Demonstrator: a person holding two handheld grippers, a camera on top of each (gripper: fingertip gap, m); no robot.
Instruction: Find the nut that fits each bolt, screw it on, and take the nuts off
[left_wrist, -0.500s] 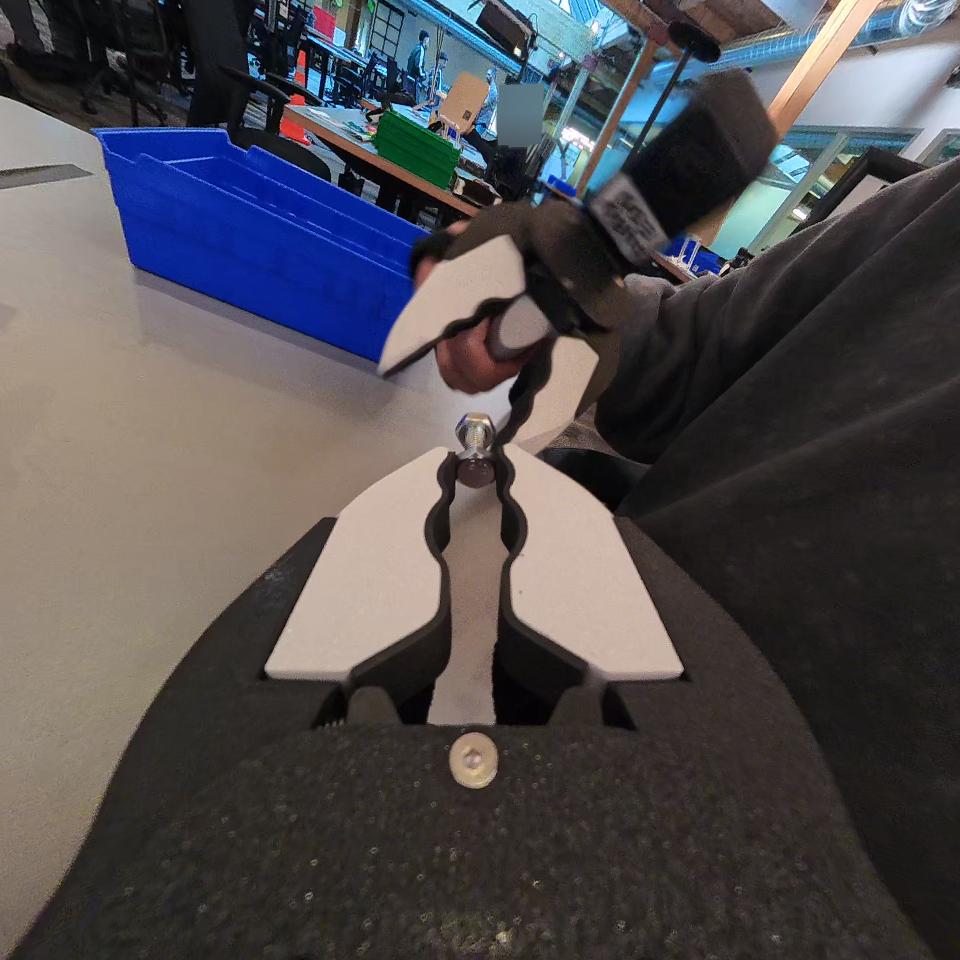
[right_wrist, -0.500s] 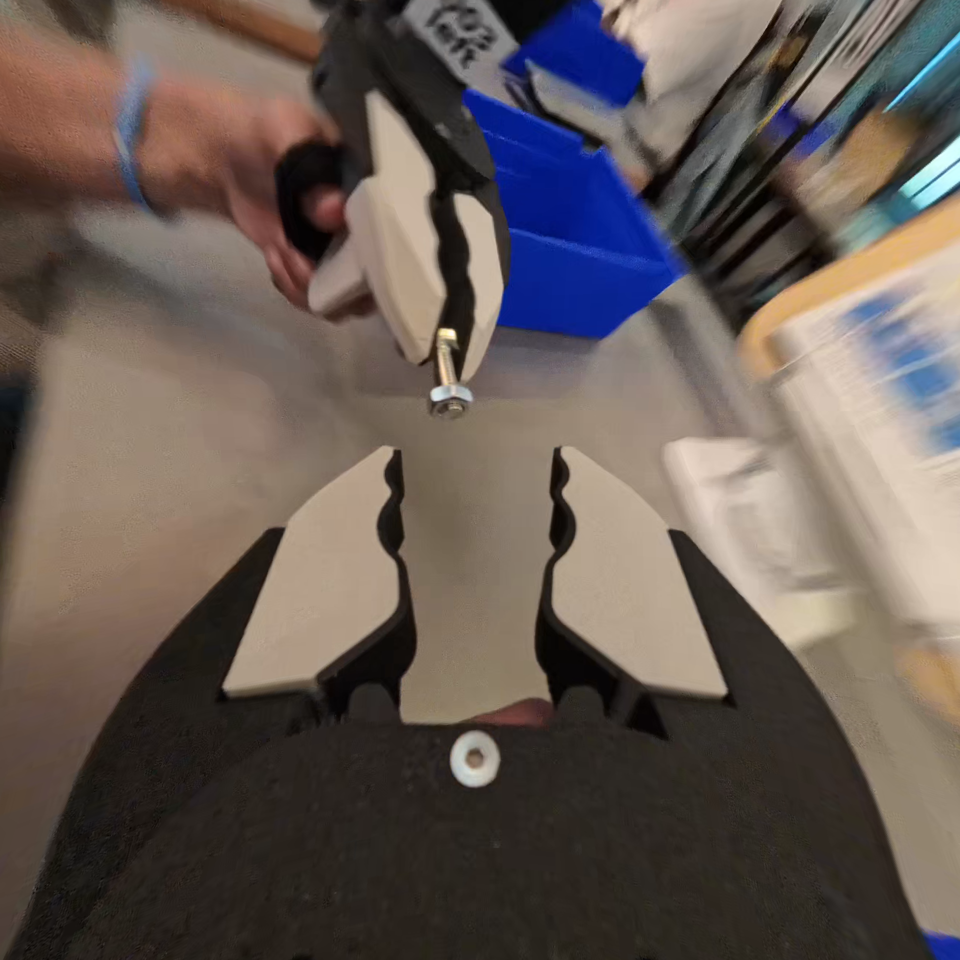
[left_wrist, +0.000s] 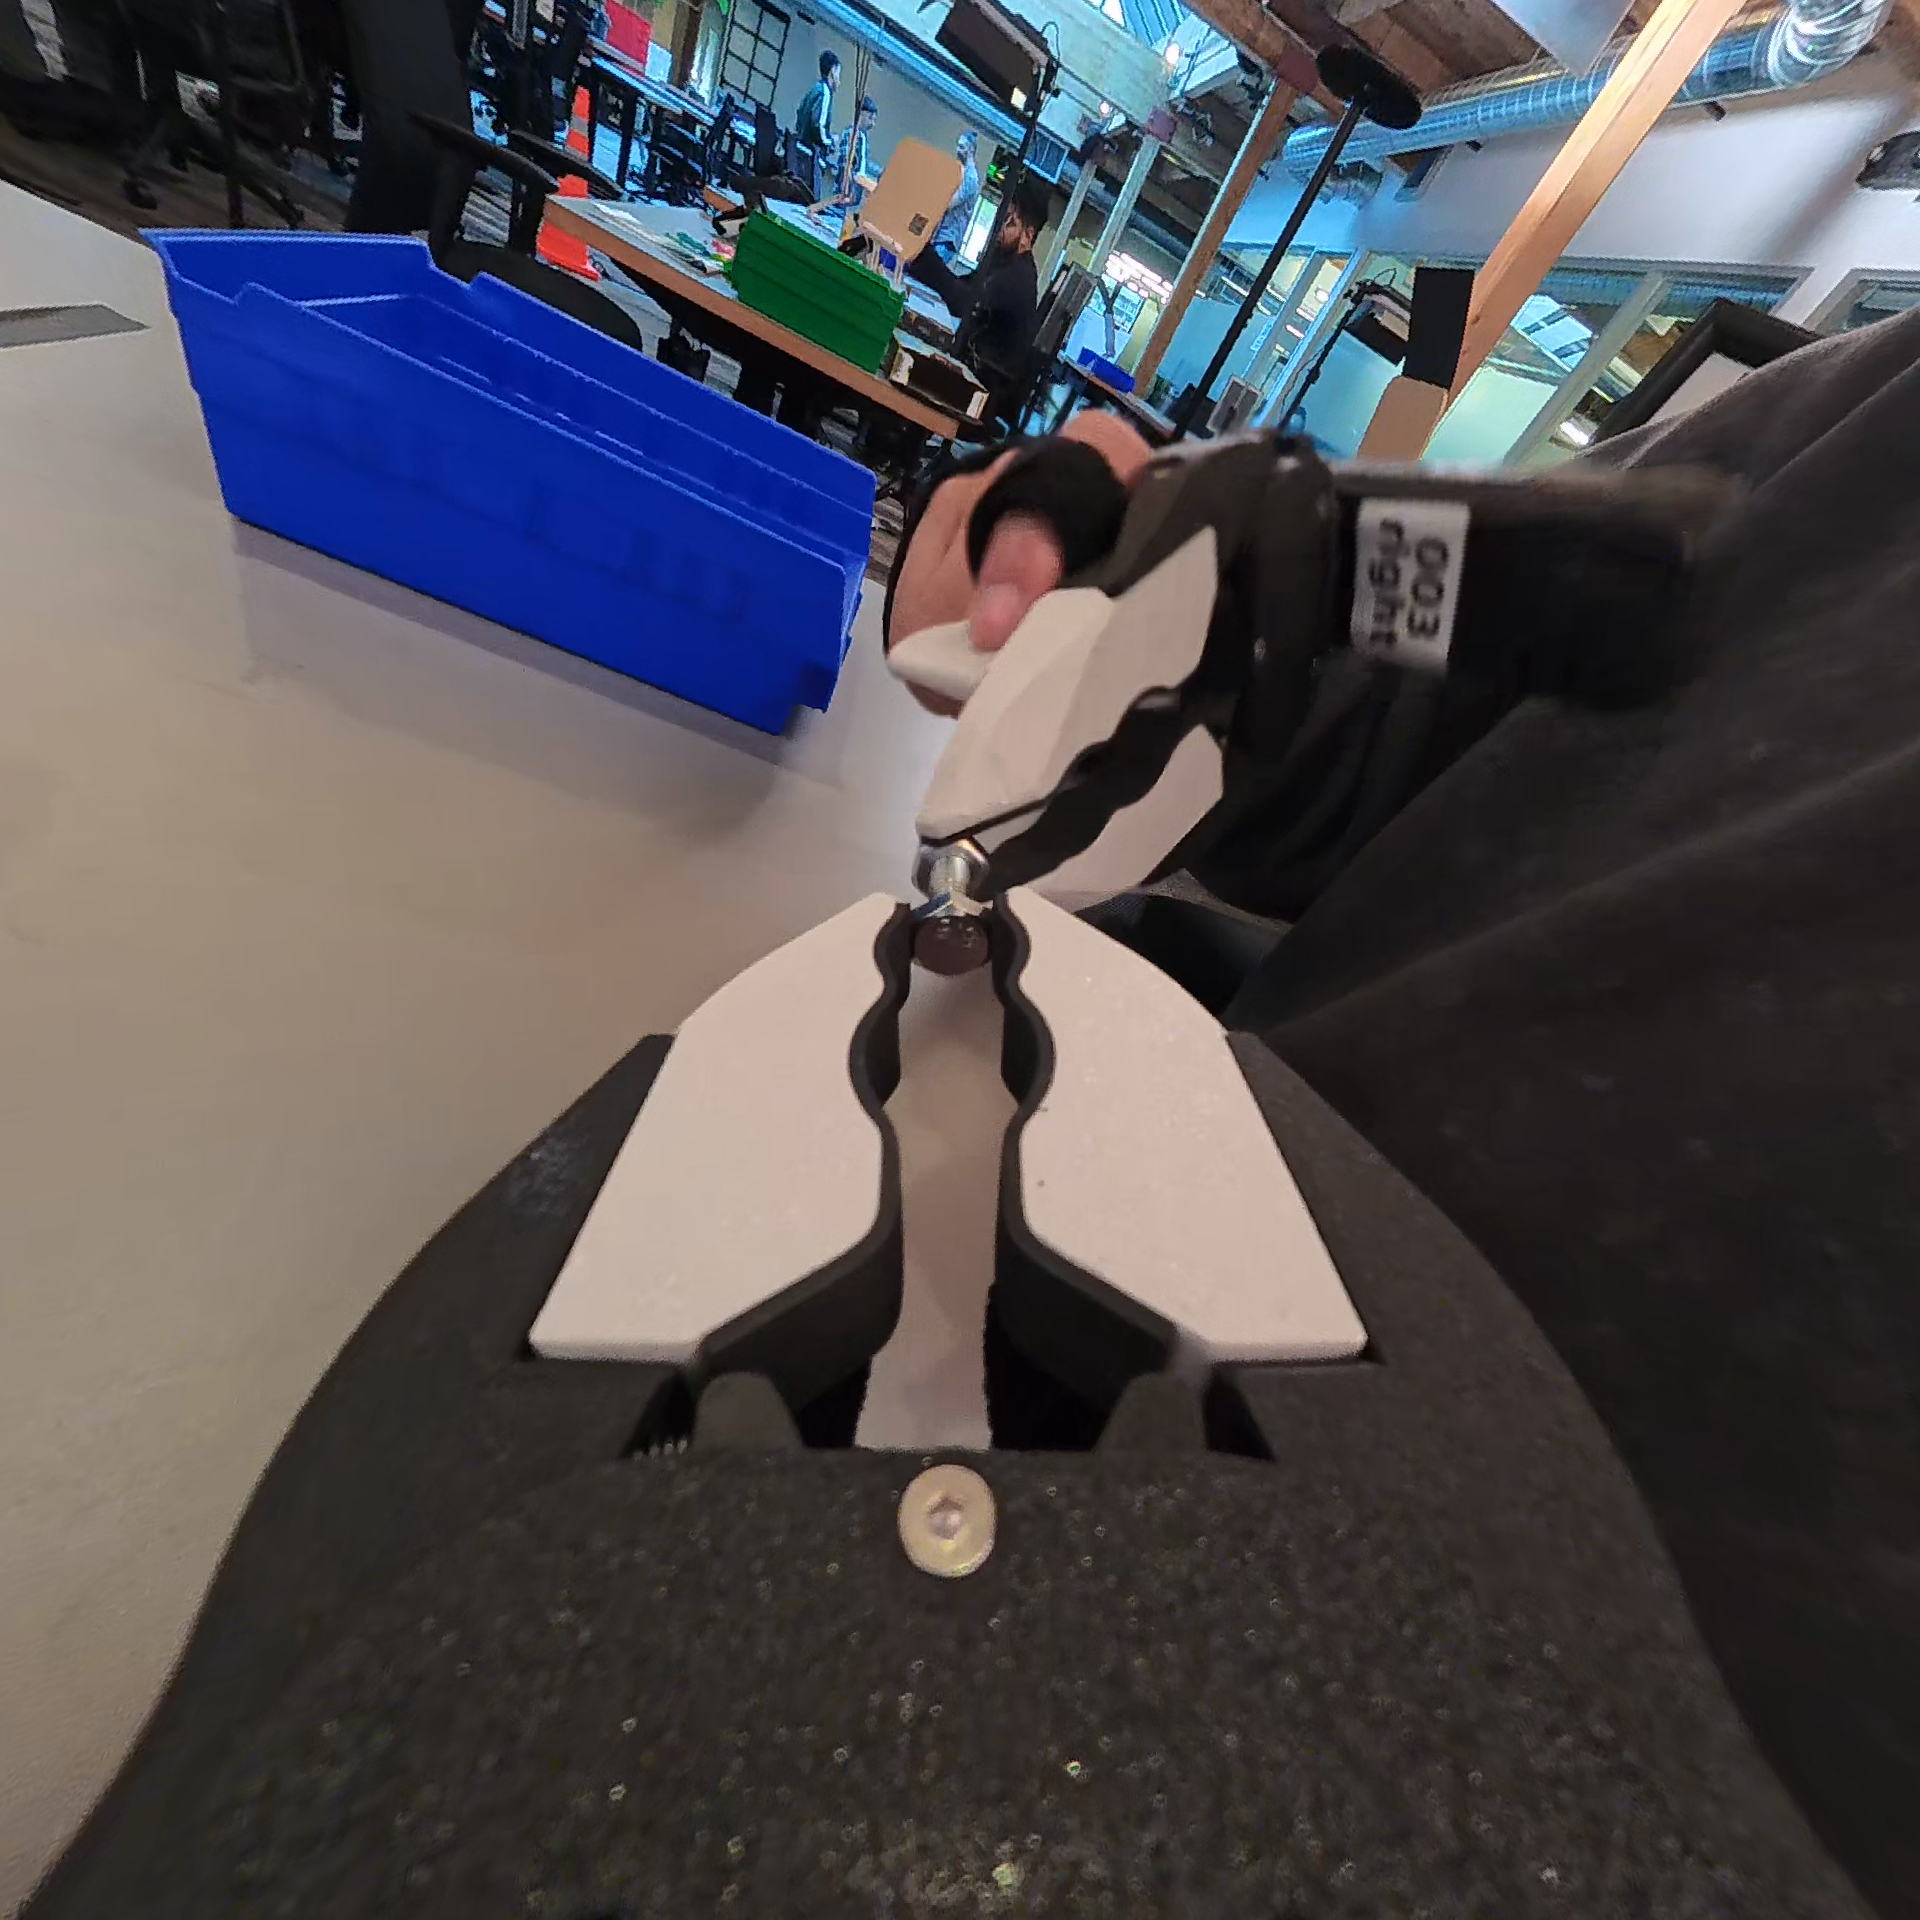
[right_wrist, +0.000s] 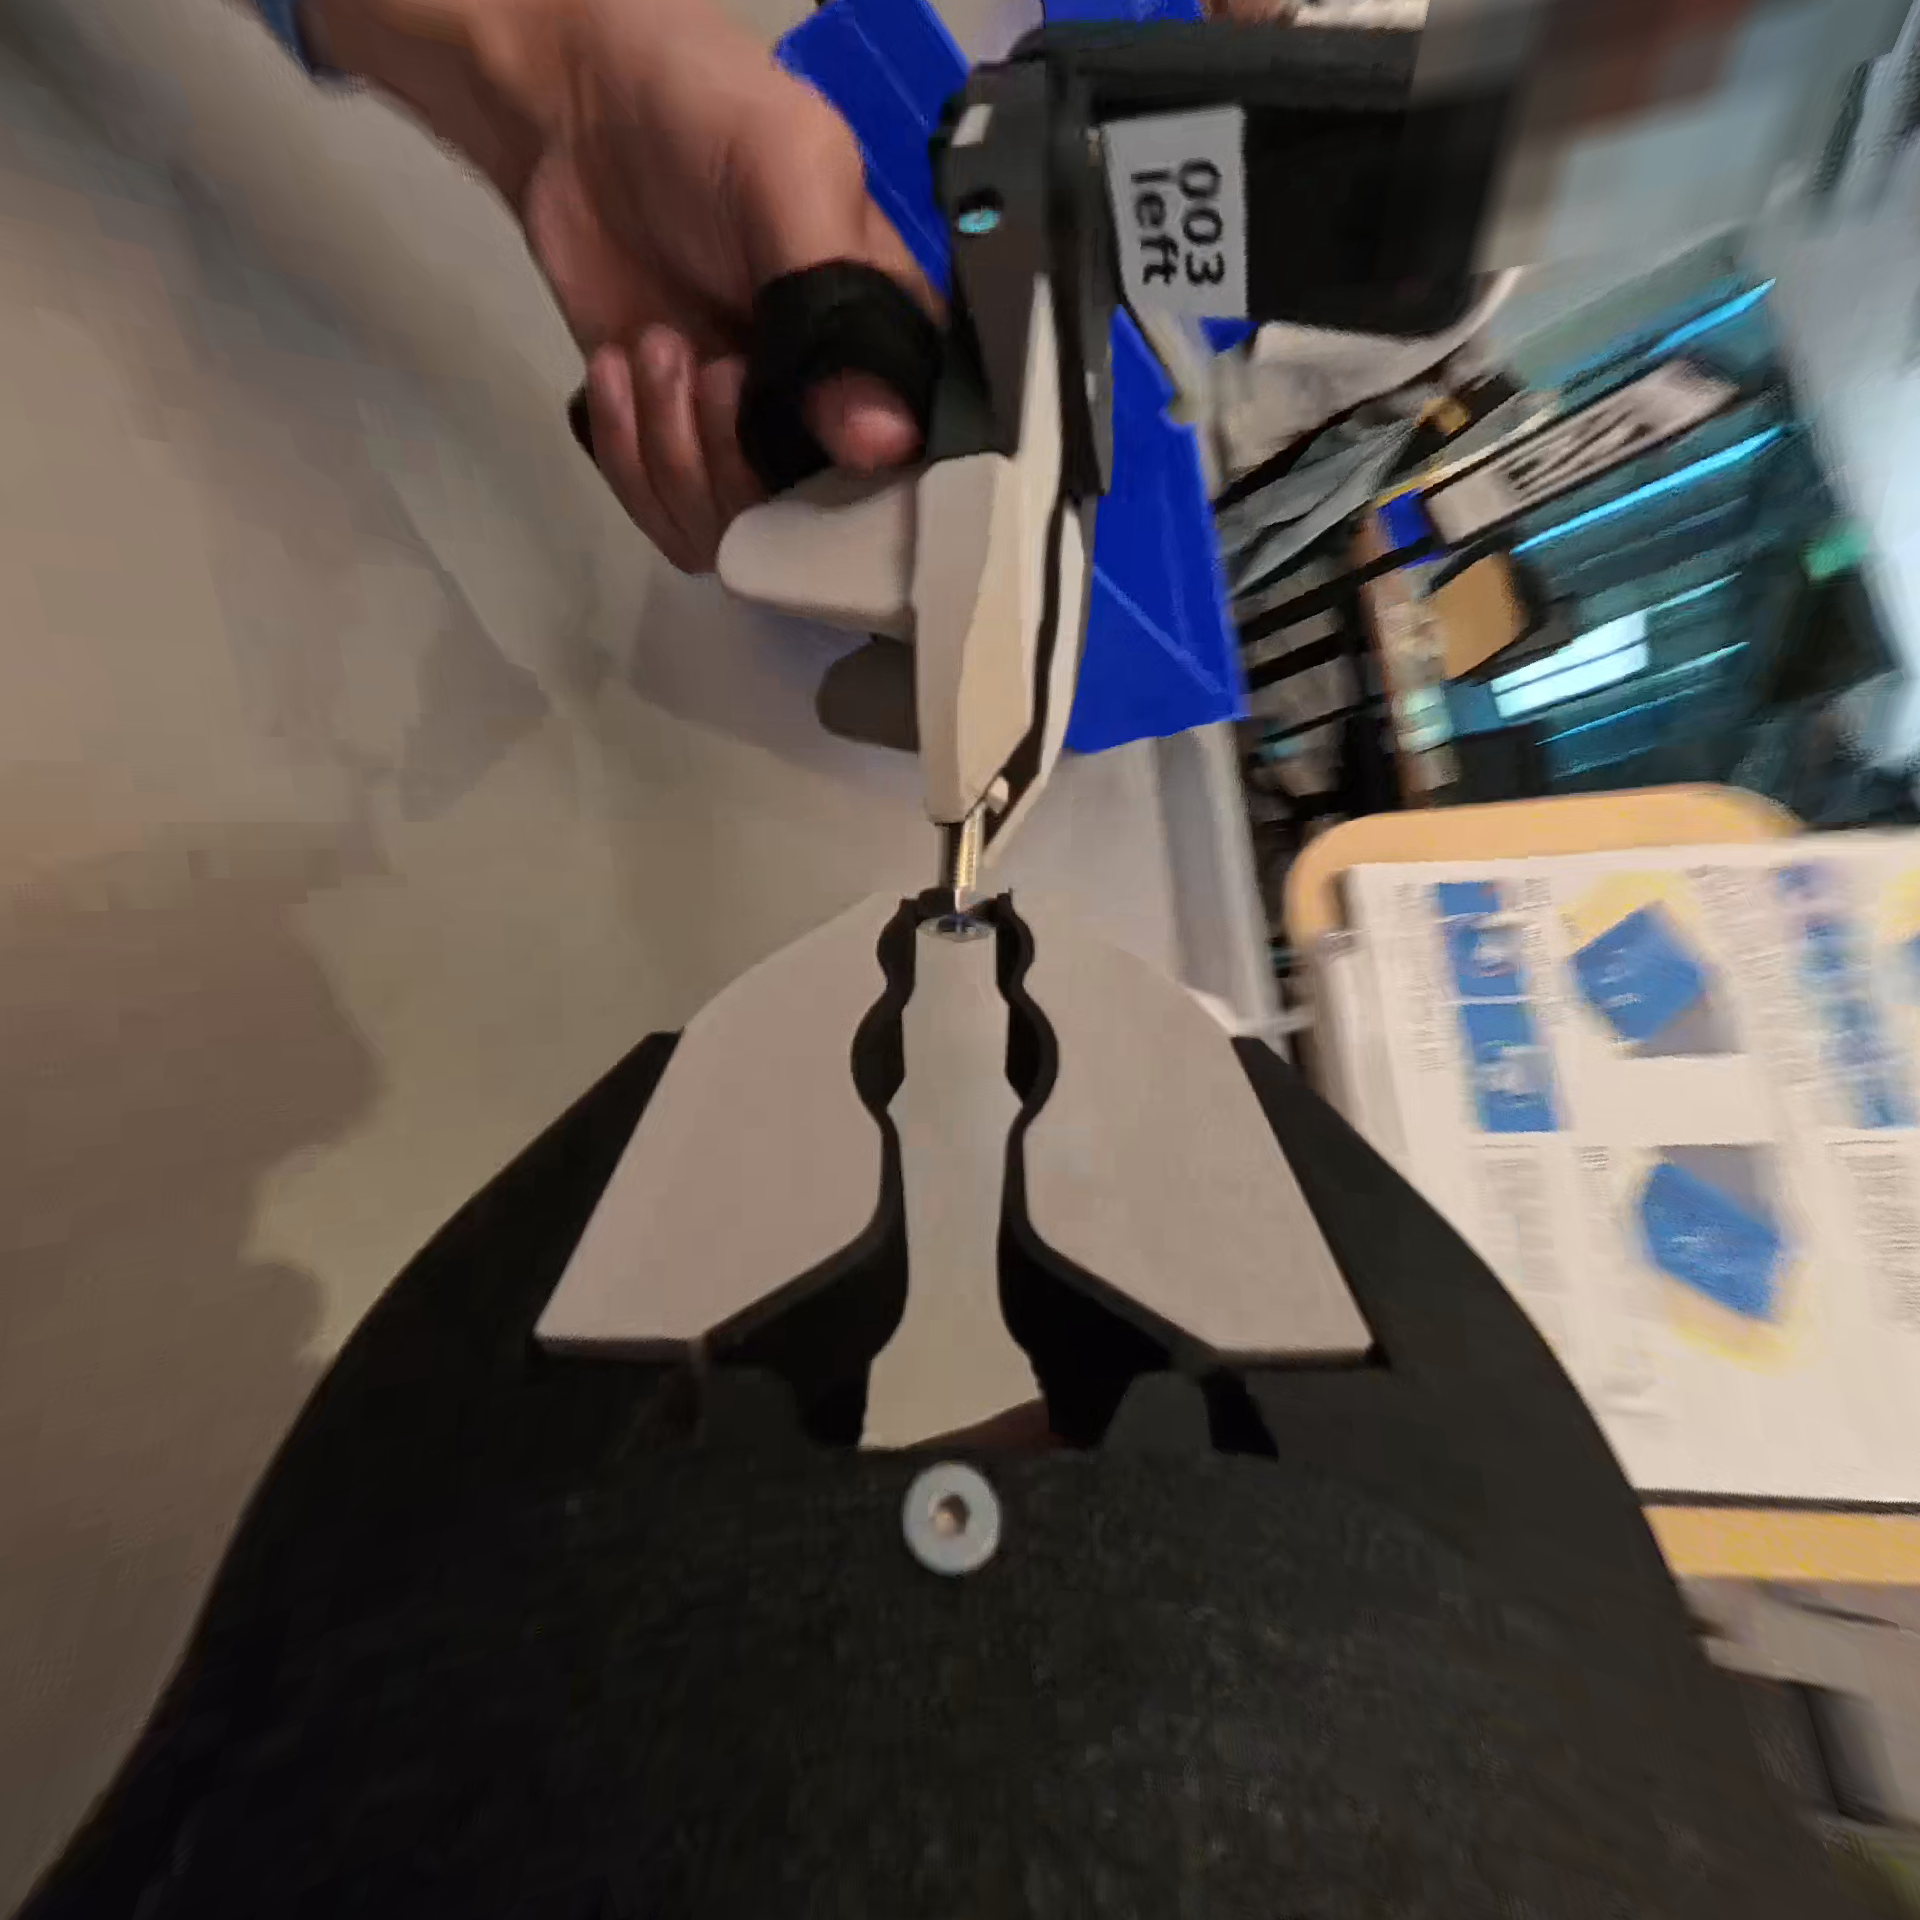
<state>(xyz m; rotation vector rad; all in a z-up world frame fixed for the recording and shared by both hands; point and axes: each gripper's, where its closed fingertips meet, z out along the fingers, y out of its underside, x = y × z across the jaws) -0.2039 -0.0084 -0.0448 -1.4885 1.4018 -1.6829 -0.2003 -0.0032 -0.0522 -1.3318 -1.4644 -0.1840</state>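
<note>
Half a second ago your right gripper (right_wrist: 958, 914) hung spread below the nut; now its tips have come together on the nut (right_wrist: 958, 927) at the free end of the bolt (right_wrist: 964, 854) — a pinch, as far as the blur in the right wrist view lets you tell. Your left gripper (left_wrist: 948, 935) is pressed on the bolt's dark head (left_wrist: 945, 948), with the threaded shaft pointing away toward the right gripper (left_wrist: 961, 847). Both tools hang above the pale table (left_wrist: 312, 935), the blue bin (left_wrist: 499, 468) well behind them.

You look to be at the turning step — nut on thread, one tool on each end. Next, roll your right wrist about the bolt's axis while the left stays rigid; keep both tools in line, or the nut may bind or slip.
</note>
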